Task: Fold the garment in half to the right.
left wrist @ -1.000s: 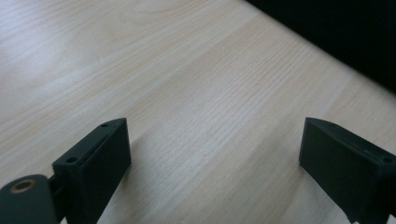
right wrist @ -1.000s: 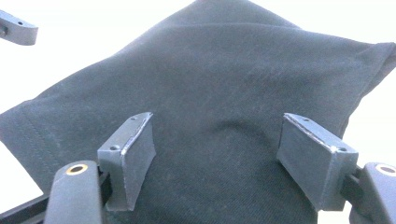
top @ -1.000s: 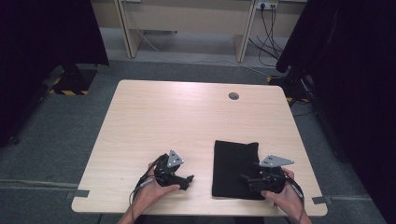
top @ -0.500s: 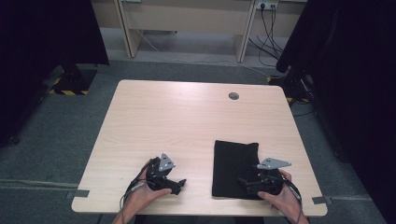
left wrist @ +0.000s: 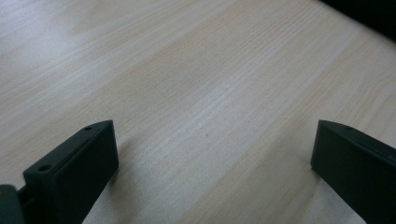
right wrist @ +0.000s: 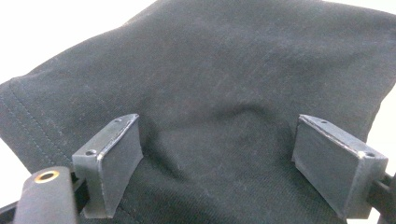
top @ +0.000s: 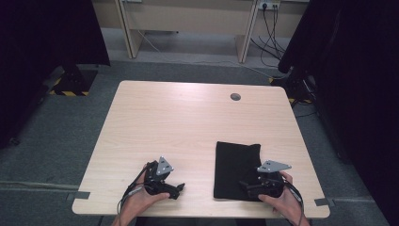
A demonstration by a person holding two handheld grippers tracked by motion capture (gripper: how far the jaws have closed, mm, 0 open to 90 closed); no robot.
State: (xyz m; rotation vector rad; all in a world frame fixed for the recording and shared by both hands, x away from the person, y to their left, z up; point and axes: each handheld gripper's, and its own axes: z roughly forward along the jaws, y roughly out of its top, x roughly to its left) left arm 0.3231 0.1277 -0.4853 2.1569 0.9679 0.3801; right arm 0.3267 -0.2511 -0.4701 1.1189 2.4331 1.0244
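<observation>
Black folded cloth [top: 236,169] is lying at the table's [top: 188,122] five o'clock; right gripper [right wrist: 217,163] is hovering over it, jaws just widening, nothing pinched; left gripper [left wrist: 210,158], at seven o'clock, is gaping over bare wood.

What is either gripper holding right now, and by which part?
Nothing. The right gripper has just been opening, jaws wide over the folded black cloth; the left gripper has opened over the bare wooden table.

A light wooden table [top: 188,127] stands on grey carpet [top: 56,141]; dark curtains [top: 42,33] flank it, desk legs [top: 127,33] behind.
</observation>
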